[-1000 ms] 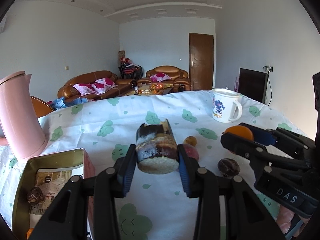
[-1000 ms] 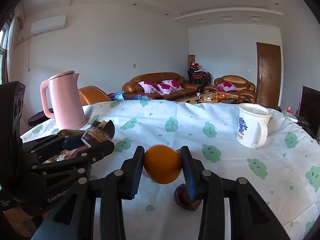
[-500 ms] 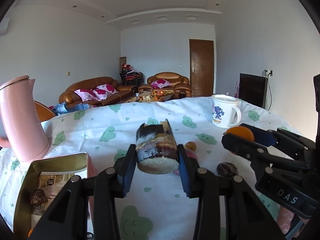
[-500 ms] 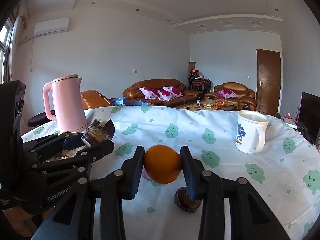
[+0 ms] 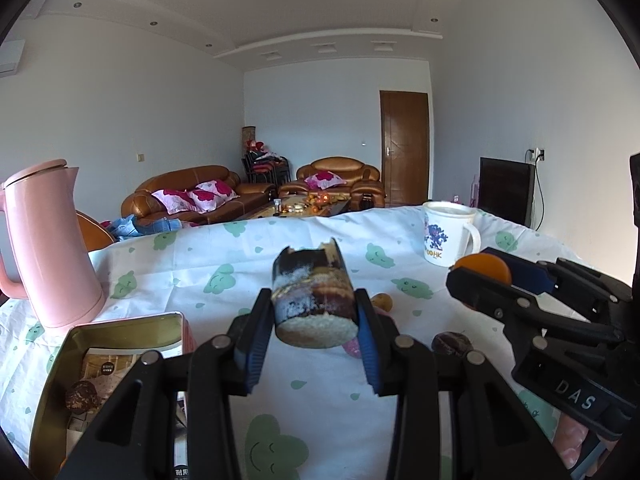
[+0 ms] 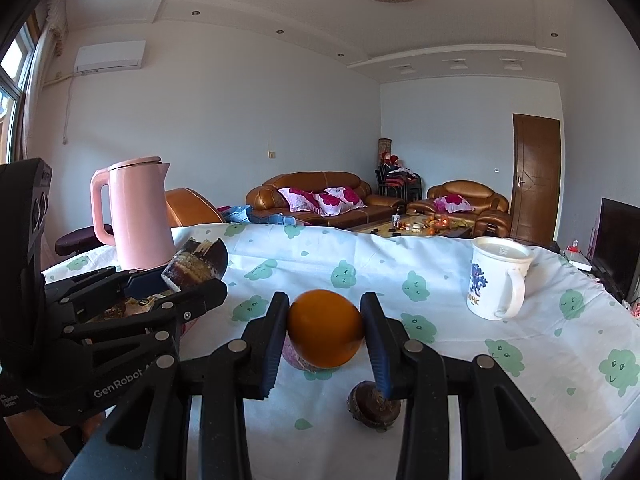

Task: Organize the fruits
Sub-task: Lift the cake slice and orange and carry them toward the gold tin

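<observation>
Pink kettle (image 5: 50,240) stood at far left on the cloud-print tablecloth (image 5: 240,256). Just right of it, an open tin box (image 5: 120,324) with a paper liner; one dark round fruit (image 5: 82,396) already lay inside.

Left gripper (image 5: 316,320), raised above the cloth, had its blue pads closed against the sides of a dark, cut cylindrical piece (image 5: 314,304), pale flesh on the near end. What fruit it was could not be told. Below and behind it on the cloth: a pink fruit (image 5: 352,347), mostly hidden, and a small yellowish one (image 5: 381,301).

Right gripper (image 6: 325,330) was clamped on an orange (image 6: 325,328), also held clear of the table. A dark wrinkled fruit (image 6: 374,404) sat on the cloth beneath its right finger. White mug (image 6: 496,280) stood well apart at far right.

Judgement: both loads seemed bound for the tin. Best to take the left piece over first, lower it near the liner before letting go so it would not roll, and keep the two grippers from crowding at the tin's rim.
</observation>
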`<state>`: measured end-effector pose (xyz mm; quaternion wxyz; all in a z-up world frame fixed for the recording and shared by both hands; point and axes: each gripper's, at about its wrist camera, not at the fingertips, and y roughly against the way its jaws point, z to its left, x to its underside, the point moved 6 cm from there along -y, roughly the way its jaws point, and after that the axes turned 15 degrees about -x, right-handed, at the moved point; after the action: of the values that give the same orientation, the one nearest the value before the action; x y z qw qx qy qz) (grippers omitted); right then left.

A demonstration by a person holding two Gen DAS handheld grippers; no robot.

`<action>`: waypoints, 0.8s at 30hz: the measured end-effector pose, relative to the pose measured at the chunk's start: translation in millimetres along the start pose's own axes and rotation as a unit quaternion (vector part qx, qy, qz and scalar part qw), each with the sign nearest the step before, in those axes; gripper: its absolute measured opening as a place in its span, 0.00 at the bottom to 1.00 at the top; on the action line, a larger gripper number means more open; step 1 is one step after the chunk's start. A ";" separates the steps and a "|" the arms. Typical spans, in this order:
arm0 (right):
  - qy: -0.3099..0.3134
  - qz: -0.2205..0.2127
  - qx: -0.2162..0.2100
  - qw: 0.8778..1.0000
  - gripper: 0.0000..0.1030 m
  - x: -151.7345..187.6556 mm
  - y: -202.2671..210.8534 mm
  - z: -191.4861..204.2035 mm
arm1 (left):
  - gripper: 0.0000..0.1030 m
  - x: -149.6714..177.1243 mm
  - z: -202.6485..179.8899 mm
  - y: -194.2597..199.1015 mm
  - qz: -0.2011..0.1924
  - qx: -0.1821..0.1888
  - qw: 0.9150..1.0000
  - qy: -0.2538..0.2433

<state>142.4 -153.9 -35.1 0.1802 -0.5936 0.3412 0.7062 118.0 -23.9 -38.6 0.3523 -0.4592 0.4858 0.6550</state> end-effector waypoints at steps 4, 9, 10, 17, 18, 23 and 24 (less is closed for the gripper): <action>0.003 0.001 0.001 1.000 0.38 0.1 0.4 1.6 | 0.40 0.0 1.9 0.2 0.002 0.000 1.000 0.002; 0.012 0.006 0.002 1.000 0.38 -0.2 -2.0 5.5 | 0.40 1.4 3.9 1.6 0.005 0.000 1.000 0.001; 0.013 0.006 0.002 1.000 0.38 -0.3 -2.7 6.4 | 0.40 1.5 4.7 1.7 0.006 0.000 1.000 0.002; 0.018 0.012 -0.002 1.000 0.38 -0.6 -7.2 13.2 | 0.40 4.0 12.1 2.4 0.012 -0.004 1.000 0.005; 0.019 0.012 -0.004 1.000 0.38 -0.5 -7.6 13.9 | 0.40 4.5 13.7 2.4 0.012 -0.004 1.000 0.006; 0.023 0.019 -0.012 1.000 0.38 -0.7 -14.3 21.0 | 0.40 7.1 22.3 2.6 0.017 -0.010 1.000 0.010; 0.024 0.020 -0.014 0.999 0.38 -0.7 -15.9 22.9 | 0.40 8.0 25.4 2.6 0.018 -0.011 1.000 0.012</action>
<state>136.7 -126.8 -37.3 0.1493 -0.6057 0.3475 0.7001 106.5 -0.2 -42.6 0.3290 -0.4621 0.4910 0.6612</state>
